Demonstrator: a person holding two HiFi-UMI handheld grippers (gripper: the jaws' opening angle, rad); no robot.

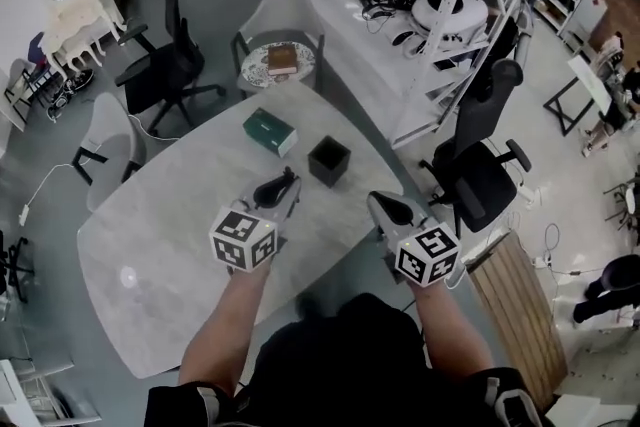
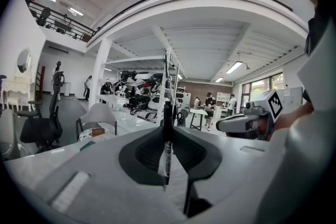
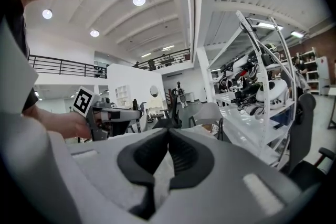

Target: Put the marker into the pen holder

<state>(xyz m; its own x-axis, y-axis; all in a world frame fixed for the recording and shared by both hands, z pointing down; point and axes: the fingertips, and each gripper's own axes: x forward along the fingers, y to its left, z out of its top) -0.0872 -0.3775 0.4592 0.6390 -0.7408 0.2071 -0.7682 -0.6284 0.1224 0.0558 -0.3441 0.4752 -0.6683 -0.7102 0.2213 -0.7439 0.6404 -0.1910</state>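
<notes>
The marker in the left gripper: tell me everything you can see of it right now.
The marker is a slim pen with a white barrel carrying dark print and a black upper end. In the left gripper view it stands roughly upright, clamped between the pads of the left gripper. Its black end pokes above the jaws and the white barrel hangs below them. Nothing else touches it. It is held over the table, short of the black pen holder.

We see the marker [image 2: 166, 157], white barrel and black top, upright in the left gripper [image 1: 287, 183]. The pen holder [image 1: 329, 161], black and square, stands just ahead.
</notes>
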